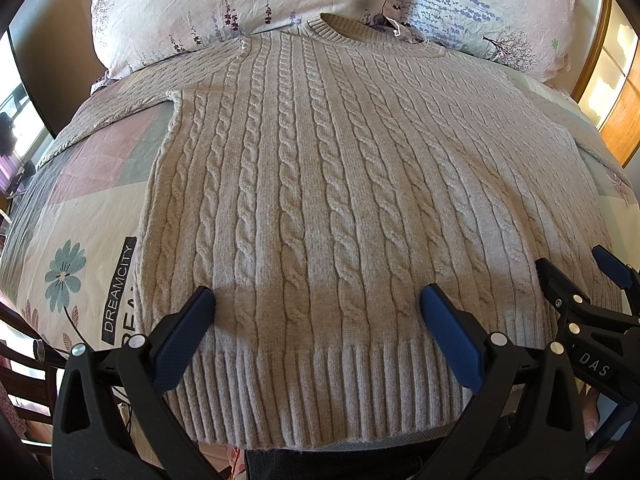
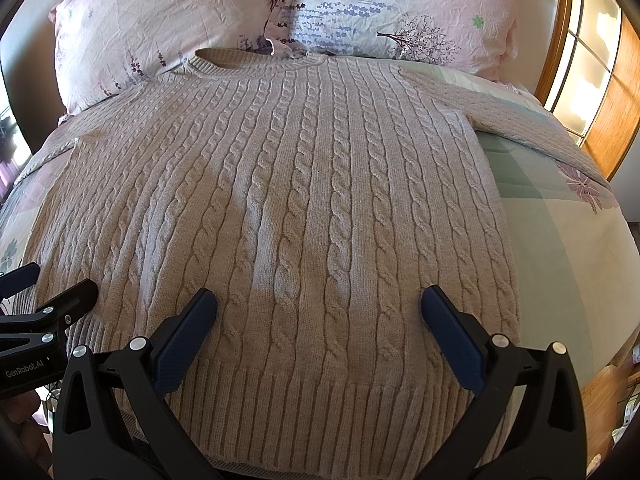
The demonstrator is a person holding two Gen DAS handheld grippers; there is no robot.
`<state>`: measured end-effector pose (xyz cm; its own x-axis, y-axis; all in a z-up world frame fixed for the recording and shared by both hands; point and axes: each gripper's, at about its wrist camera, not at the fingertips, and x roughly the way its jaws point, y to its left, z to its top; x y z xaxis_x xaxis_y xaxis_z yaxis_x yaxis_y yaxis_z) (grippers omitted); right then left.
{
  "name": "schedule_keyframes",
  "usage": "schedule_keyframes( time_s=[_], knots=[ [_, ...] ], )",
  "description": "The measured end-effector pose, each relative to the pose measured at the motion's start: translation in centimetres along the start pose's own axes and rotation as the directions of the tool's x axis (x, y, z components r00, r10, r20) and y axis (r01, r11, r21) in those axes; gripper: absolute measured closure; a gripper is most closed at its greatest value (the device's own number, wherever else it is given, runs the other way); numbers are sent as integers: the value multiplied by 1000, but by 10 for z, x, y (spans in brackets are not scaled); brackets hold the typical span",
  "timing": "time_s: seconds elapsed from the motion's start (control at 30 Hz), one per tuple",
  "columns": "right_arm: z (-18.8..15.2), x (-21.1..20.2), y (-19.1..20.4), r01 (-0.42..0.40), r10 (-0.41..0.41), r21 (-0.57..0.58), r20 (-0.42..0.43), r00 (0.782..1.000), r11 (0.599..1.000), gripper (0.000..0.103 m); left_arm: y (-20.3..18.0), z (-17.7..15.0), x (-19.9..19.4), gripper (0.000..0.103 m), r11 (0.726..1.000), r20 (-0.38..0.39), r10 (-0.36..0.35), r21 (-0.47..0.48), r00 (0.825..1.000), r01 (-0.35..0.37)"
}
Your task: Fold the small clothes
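A beige cable-knit sweater (image 1: pixel 320 184) lies flat and face up on the bed, collar toward the pillows, ribbed hem toward me; it also shows in the right wrist view (image 2: pixel 304 208). Both sleeves spread out to the sides. My left gripper (image 1: pixel 316 300) is open and empty, hovering over the left part of the hem. My right gripper (image 2: pixel 318 300) is open and empty over the right part of the hem. Each gripper shows at the edge of the other's view: the right one (image 1: pixel 576 276), the left one (image 2: pixel 60 280).
Two floral pillows (image 1: pixel 224 4) (image 2: pixel 400 12) lie behind the collar. The patterned bedsheet (image 1: pixel 80 216) (image 2: pixel 560 232) shows on both sides of the sweater. A wooden frame (image 2: pixel 600 128) stands at the right. A dark chair (image 1: pixel 24 392) stands at the lower left.
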<state>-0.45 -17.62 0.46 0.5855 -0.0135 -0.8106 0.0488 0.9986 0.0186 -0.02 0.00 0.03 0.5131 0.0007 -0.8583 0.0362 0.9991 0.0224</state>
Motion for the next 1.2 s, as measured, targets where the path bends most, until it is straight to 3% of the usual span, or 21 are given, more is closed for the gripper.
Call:
schedule_keyframes(
  time_s=[0.87, 0.93, 1.0, 1.07, 1.13, 1.2],
  knots=[
    [1, 1, 1, -4, 4, -5, 15, 1000, 1000, 1, 0, 2, -1, 2, 1000, -10, 1, 5, 1000, -1],
    [-2, -1, 0, -16, 17, -22, 42, 999, 1000, 1, -1, 2, 0, 2, 1000, 4, 4, 9, 1000, -4],
    [-4, -4, -6, -73, 79, -72, 77, 994, 995, 1, -2, -4, -4, 2, 999, 53, 3, 35, 999, -5],
    [6, -4, -24, -139, 143, -55, 67, 987, 989, 1, -1, -3, -5, 2, 998, 57, 0, 60, 998, -3],
    [29, -16, -77, -171, 157, 90, 142, 977, 981, 1, 14, 9, -9, 2, 998, 80, 3, 58, 997, -8],
    [51, -25, -138, -168, 113, 248, 223, 968, 954, 1, 43, 27, -12, 2, 999, 128, 47, 0, 991, -47]
  ],
)
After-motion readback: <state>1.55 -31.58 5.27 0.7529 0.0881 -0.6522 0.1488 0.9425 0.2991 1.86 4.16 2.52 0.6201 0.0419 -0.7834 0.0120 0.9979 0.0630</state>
